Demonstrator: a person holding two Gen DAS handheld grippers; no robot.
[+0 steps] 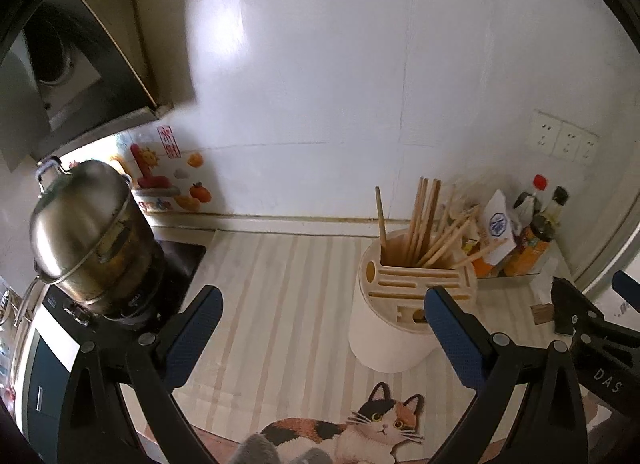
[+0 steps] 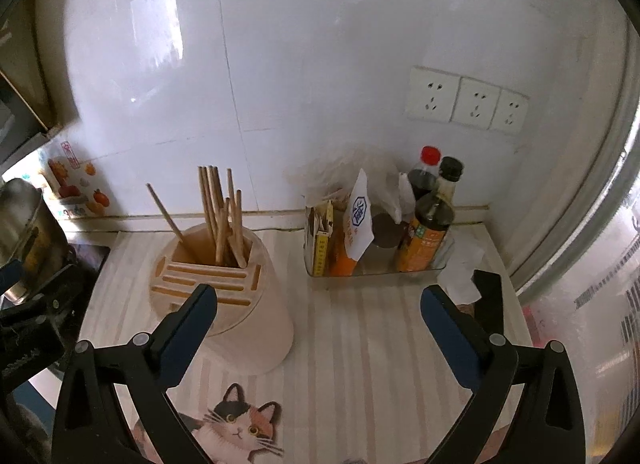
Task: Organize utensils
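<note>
A clear tray of condiments stands against the white tiled wall; in it are a red-capped dark bottle, an orange-labelled bottle in front of that, and a white packet to their left. Above the tray is a row of wall sockets; far left of the tray a lidded steel pot sits on a stove; nearer than the tray, a striped mat bears a calico cat picture.

One holder, three sockets, three bottles.
</note>
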